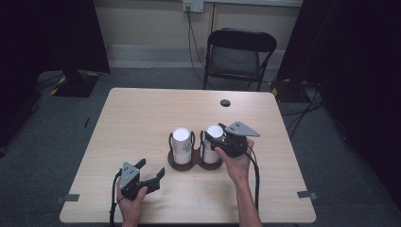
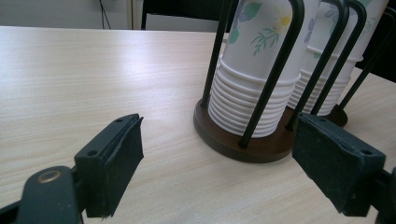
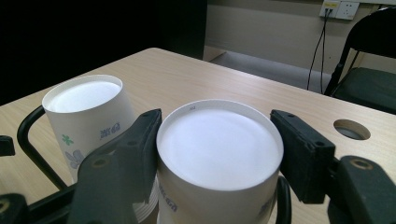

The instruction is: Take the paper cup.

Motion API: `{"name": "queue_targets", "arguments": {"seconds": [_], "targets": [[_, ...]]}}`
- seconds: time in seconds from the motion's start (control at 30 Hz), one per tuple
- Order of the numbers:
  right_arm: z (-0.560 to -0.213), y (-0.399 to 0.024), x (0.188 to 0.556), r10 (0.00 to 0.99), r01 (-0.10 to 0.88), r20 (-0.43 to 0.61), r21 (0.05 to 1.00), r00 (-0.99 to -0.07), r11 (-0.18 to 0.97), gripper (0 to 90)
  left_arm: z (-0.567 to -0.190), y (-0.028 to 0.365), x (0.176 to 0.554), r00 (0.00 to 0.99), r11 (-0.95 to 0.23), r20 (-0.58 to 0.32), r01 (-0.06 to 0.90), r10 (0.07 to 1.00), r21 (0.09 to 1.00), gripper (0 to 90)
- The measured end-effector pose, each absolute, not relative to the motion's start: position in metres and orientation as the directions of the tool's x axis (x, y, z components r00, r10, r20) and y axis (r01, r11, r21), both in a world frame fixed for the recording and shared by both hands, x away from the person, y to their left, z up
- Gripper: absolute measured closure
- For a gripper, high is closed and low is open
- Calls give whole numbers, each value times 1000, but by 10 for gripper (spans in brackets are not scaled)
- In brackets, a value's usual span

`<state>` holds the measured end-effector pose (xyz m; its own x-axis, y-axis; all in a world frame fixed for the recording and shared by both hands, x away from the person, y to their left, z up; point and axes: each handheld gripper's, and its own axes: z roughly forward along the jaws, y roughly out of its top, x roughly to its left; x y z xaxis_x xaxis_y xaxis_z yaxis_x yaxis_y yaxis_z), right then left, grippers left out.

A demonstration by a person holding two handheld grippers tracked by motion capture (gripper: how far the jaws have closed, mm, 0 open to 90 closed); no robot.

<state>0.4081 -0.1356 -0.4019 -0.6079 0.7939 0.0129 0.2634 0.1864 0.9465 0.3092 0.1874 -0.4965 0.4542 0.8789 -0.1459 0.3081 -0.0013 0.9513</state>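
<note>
Two stacks of upside-down white paper cups with a floral print stand in a black wire holder on a brown base (image 1: pixel 182 164), at the middle of the table. My right gripper (image 1: pixel 213 140) reaches the right stack (image 1: pixel 213 131) from the right. Its pads (image 3: pixel 140 144) press both sides of the top cup (image 3: pixel 219 158), so it is shut on that cup. The left stack (image 1: pixel 180 135) stands free beside it (image 3: pixel 84 100). My left gripper (image 1: pixel 152 166) rests near the front left, open, its jaws (image 2: pixel 224 140) wide apart and facing the holder's base (image 2: pixel 243 148) and the nearer stack (image 2: pixel 252 70).
A light wooden table (image 1: pixel 142 113) has a round cable hole (image 1: pixel 225 102) at its far right. Behind it stands a black folding chair (image 1: pixel 239 54), with a wall socket (image 1: pixel 193 5) and hanging cables beyond. Dark curtains hang on both sides.
</note>
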Motion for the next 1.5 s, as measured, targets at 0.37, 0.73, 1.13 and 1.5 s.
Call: {"name": "queue_targets", "arguments": {"seconds": [0.37, 0.73, 1.13, 1.5], "targets": [[-393, -139, 405, 797, 258, 27, 952, -604, 164, 366, -496, 187, 309, 452, -3, -144, 309, 880, 951, 160], [-383, -140, 404, 793, 246, 31, 957, -609, 151, 369, -496, 186, 309, 452, -9, -138, 308, 881, 951, 169], [-375, -141, 404, 791, 235, 34, 962, -610, 140, 371, -496, 186, 309, 449, -8, -138, 309, 883, 951, 169], [-368, -141, 402, 794, 223, 32, 966, -608, 132, 372, -496, 186, 309, 447, -8, -137, 309, 884, 951, 169]]}}
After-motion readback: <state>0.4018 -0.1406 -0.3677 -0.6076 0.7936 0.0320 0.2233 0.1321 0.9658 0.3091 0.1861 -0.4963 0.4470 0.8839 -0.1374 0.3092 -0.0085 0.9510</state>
